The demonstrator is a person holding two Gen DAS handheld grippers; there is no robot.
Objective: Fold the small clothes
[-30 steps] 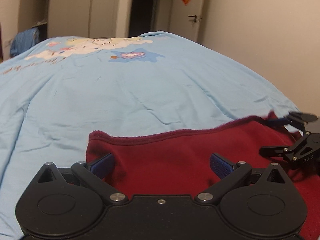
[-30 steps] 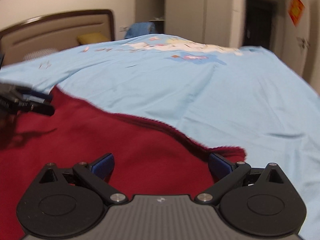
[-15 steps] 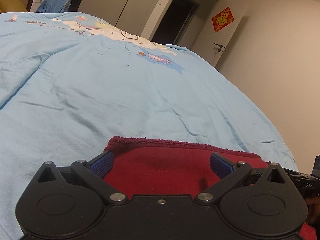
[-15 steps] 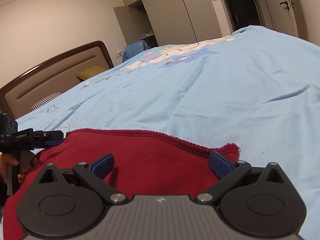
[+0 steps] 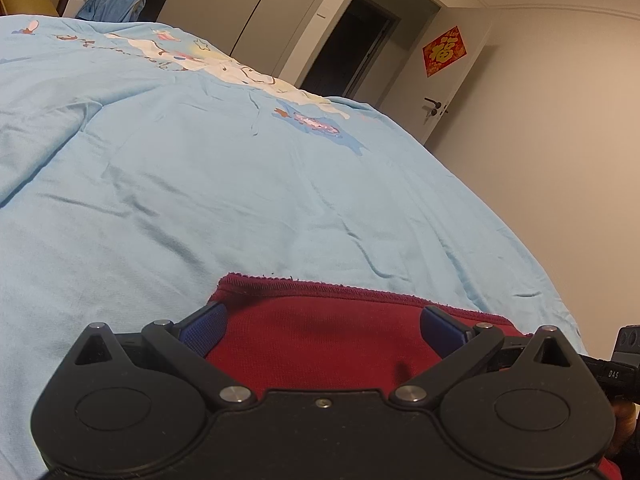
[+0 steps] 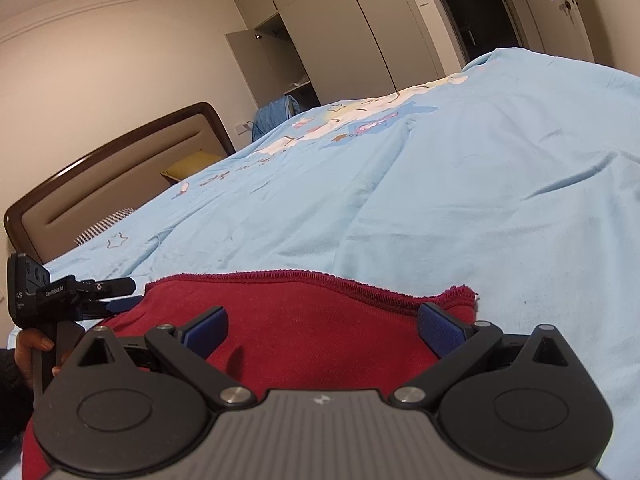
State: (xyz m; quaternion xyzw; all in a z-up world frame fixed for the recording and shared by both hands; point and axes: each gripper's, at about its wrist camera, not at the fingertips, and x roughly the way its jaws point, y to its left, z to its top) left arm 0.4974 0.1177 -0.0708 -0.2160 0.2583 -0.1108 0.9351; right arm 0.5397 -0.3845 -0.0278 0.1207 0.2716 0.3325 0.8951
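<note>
Maroon garment point(image 5: 320, 344) flat on blue quilt point(image 5: 240, 180); left gripper point(image 5: 320, 326), right gripper point(image 6: 322, 326) gape wide, unladen. Likely pre-fold: next, pinch the 12 o'clock hem.

Beyond the red garment point(image 5: 320, 344): blue bedspread point(image 5: 240, 184) lies open and unobstructed to its far edge | left of garment: left gripper point(image 6: 120, 296) and a hand point(image 6: 32, 344) crowd the hem | far past garment: headboard point(image 6: 112, 172), wardrobe point(image 6: 344, 32) bound the bed
</note>
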